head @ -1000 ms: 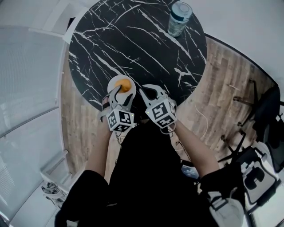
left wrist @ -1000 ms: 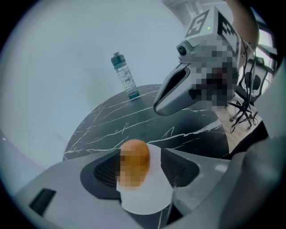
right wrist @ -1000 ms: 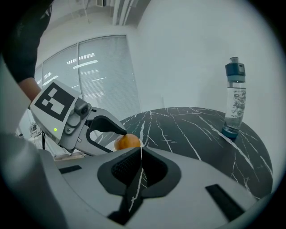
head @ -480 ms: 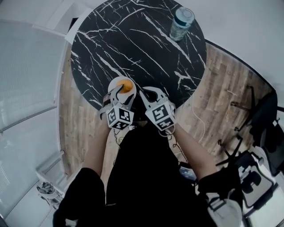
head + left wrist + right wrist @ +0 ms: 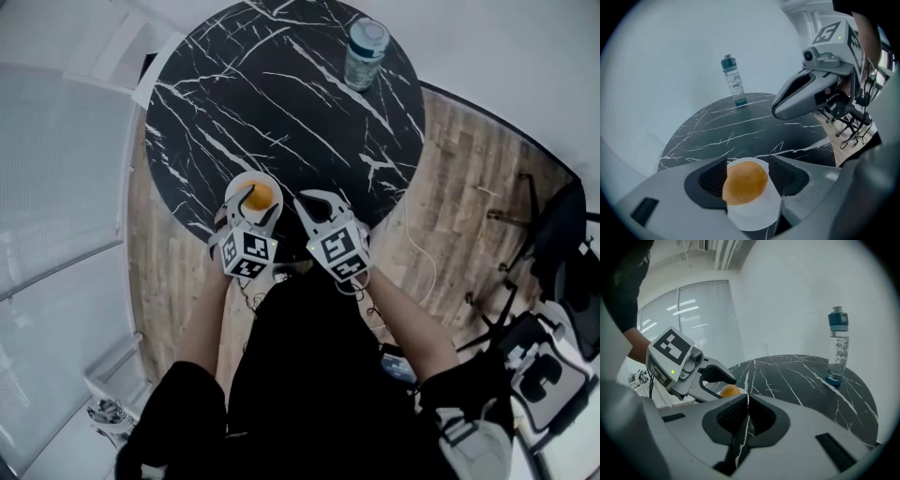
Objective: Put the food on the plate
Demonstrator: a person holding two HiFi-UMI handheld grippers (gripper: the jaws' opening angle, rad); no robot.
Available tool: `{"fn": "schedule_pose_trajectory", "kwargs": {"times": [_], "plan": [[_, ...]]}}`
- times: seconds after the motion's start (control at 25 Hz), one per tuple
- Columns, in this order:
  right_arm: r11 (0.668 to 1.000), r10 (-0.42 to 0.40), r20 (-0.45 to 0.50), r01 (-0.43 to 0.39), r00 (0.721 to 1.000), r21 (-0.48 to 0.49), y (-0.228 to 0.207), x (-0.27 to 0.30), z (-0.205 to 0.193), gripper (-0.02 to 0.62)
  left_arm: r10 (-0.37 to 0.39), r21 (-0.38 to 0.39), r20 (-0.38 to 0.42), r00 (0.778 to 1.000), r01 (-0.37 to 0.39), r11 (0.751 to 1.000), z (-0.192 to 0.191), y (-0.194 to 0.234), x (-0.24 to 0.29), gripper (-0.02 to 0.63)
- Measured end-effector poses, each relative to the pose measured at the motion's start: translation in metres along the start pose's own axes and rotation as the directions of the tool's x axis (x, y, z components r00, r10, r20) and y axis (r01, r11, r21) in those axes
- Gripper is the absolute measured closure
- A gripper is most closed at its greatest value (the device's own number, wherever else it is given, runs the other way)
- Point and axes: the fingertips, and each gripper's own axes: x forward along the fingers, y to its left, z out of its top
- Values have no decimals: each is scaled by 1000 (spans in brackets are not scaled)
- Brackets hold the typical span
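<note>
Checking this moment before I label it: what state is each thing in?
food: lying on the plate, between the left gripper's jaws
plate: flat on the table, near its edge
bottle: upright, cap on
left gripper: open
right gripper: shut, empty

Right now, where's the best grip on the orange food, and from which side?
I'd grip the round food across its widest middle, a pad on each side. It is ball-like, with no handle. Come from the near edge of the table, level above the plate, as the left gripper is lined up.
</note>
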Motion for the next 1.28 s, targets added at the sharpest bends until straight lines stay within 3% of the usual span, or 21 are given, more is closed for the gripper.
{"fn": "schedule_pose_trajectory", "kwargs": {"times": [0.32,0.48,0.76,0.92,1.0,1.16,1.28], "plan": [[1000,5,0,-5,1000,-13,4,4,7,592,10,-121,30,1000,-6,993,-2,4,-15,344],[999,22,7,-22,1000,-32,13,10,17,592,54,-245,57,997,-38,969,-7,18,-34,344],[995,73,29,-70,997,-75,47,23,42,592,120,-479,80,990,-67,875,-33,45,-68,344],[995,66,51,-62,997,-81,64,28,60,592,172,-655,136,976,-41,754,-40,58,-94,346],[996,58,66,-53,996,-74,74,30,71,595,209,-701,154,966,-43,712,-42,61,-107,348],[997,68,91,-64,994,-51,97,34,93,598,275,-727,176,945,-63,684,-45,71,-132,387],[997,49,114,-43,992,-60,109,32,107,598,329,-728,190,925,-93,680,-45,81,-152,470]]}}
